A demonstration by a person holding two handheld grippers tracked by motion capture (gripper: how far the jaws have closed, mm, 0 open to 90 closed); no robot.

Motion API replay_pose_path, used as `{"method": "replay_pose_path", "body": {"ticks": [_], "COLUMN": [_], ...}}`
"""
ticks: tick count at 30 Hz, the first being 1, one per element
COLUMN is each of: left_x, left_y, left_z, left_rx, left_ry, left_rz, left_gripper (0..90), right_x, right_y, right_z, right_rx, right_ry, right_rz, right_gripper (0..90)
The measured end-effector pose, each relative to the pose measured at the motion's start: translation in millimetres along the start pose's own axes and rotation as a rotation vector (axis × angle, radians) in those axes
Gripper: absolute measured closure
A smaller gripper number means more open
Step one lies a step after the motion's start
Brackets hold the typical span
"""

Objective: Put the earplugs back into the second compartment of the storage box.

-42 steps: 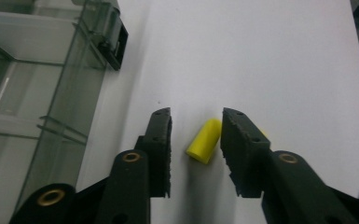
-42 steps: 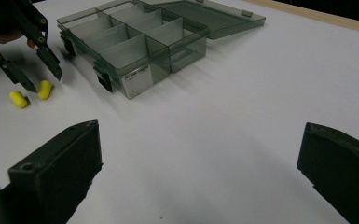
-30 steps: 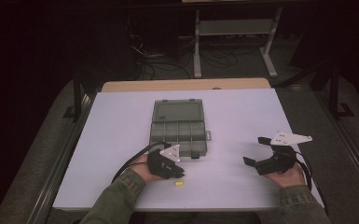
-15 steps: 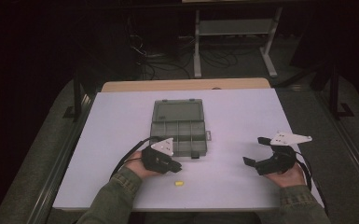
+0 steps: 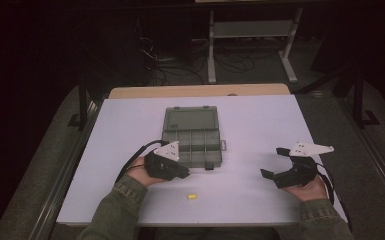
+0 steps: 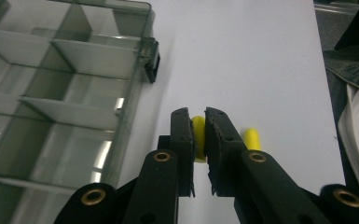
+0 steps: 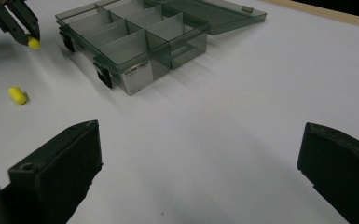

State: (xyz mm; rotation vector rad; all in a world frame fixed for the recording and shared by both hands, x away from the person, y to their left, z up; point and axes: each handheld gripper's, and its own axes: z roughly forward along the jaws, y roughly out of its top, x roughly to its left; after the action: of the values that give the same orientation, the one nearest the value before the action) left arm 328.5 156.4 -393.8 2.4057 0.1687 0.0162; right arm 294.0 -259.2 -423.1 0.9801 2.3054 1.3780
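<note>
My left gripper [image 6: 198,116] is shut on a small yellow cylinder [image 6: 197,135], held just above the white table beside the box's front corner. A second yellow cylinder [image 6: 251,139] lies loose on the table to its right, also seen as the loose cylinder [image 5: 192,197] near the front edge. The grey clear compartment box [image 5: 192,142] stands open with its lid [image 5: 190,119] folded back. In the high view my left gripper [image 5: 185,174] hovers at the box's front left. My right gripper [image 5: 273,162] rests open at the right, jaws wide [image 7: 198,140] with nothing between them.
The white table [image 5: 260,120] has bare room right of the box and around my right hand. A black latch [image 6: 153,65] sticks out from the box's front wall. Beyond the table stand a wooden board edge, cables and a metal rack on a dark floor.
My left gripper has lifted and drawn a little left and back toward the box, carrying its yellow cylinder away from the loose one. The right gripper has stayed still.
</note>
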Motion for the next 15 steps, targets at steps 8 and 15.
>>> {"method": "replay_pose_path", "body": {"ticks": [8,15], "left_x": [15.4,27.5], "left_y": [-1.2,6.0], "left_z": [-22.6,-32.9], "left_rx": [-0.061,-0.060], "left_ry": [0.037,0.054], "left_rz": [-0.029,-0.037], "left_gripper": [82.0,82.0], "right_x": [-1.2,-0.9], "right_y": [-0.2,-0.3], "right_z": [0.5,0.8], "right_rx": [0.001,0.002], "right_ry": [0.001,0.007], "right_rz": [0.004,0.006], "right_gripper": [0.0,0.0]}}
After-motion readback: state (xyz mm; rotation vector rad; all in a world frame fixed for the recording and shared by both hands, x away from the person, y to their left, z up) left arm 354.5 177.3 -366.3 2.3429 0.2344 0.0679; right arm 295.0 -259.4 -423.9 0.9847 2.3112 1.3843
